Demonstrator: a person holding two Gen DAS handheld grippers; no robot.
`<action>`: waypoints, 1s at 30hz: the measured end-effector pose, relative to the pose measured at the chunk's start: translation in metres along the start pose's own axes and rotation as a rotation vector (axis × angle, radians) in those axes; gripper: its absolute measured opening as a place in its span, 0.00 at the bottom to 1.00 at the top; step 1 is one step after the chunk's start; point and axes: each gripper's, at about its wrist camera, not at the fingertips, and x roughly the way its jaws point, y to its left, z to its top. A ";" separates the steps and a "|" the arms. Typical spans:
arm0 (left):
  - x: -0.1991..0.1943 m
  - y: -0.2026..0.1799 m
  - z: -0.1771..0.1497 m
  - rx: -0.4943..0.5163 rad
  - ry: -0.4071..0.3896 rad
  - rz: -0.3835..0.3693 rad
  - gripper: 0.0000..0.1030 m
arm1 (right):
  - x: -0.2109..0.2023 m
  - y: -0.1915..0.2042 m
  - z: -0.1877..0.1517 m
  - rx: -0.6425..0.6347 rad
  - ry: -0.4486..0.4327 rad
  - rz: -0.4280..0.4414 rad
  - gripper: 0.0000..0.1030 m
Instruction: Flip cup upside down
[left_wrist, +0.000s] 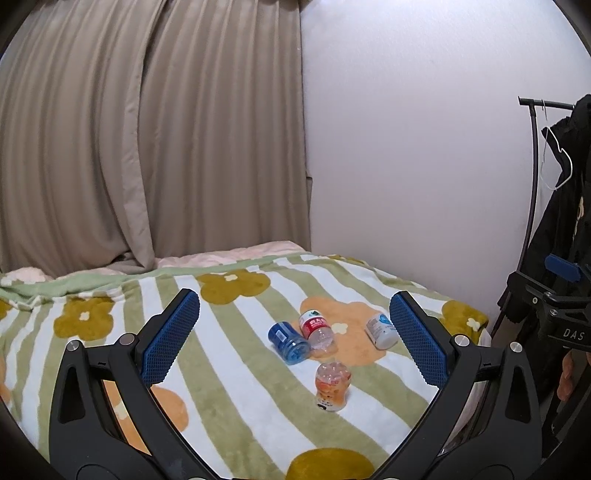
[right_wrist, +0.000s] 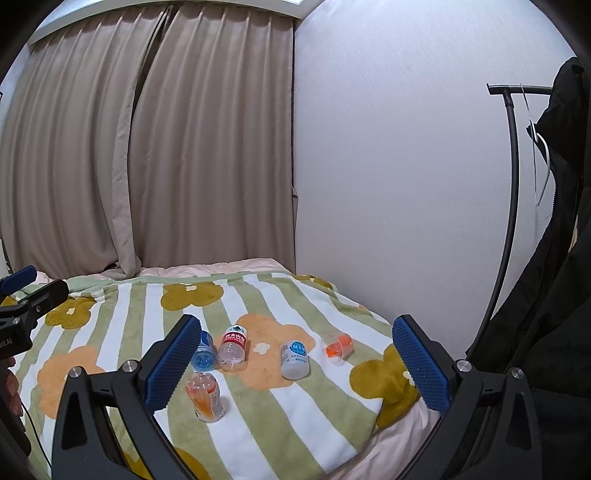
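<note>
Striped floral blanket (right_wrist: 258, 413) spread ahead of gripper, below fingers. Beige curtain (right_wrist: 147, 147) far ahead, left. White wall (right_wrist: 388, 166) far ahead, right. Black clothes rack (right_wrist: 511, 147) at far right with white hanger (right_wrist: 537, 162) and dark jacket (right_wrist: 554, 258). Pale pink sheet (right_wrist: 399, 439) under blanket edge, lower right.

my blanket (right_wrist: 258, 398) is green-and-white striped with orange and mustard flowers; the cup (right_wrist: 337, 348) is clear with orange; my pads (left_wrist: 171, 334) are blue.
</note>
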 end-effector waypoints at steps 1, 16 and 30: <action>0.000 0.000 0.000 0.001 0.000 -0.001 1.00 | 0.000 0.000 0.000 0.002 0.000 0.000 1.00; 0.003 -0.008 -0.002 0.032 -0.011 -0.009 1.00 | 0.001 0.000 -0.002 0.009 0.001 0.000 1.00; 0.000 -0.010 -0.001 0.030 -0.021 0.005 1.00 | 0.000 0.001 -0.002 0.005 0.001 0.002 1.00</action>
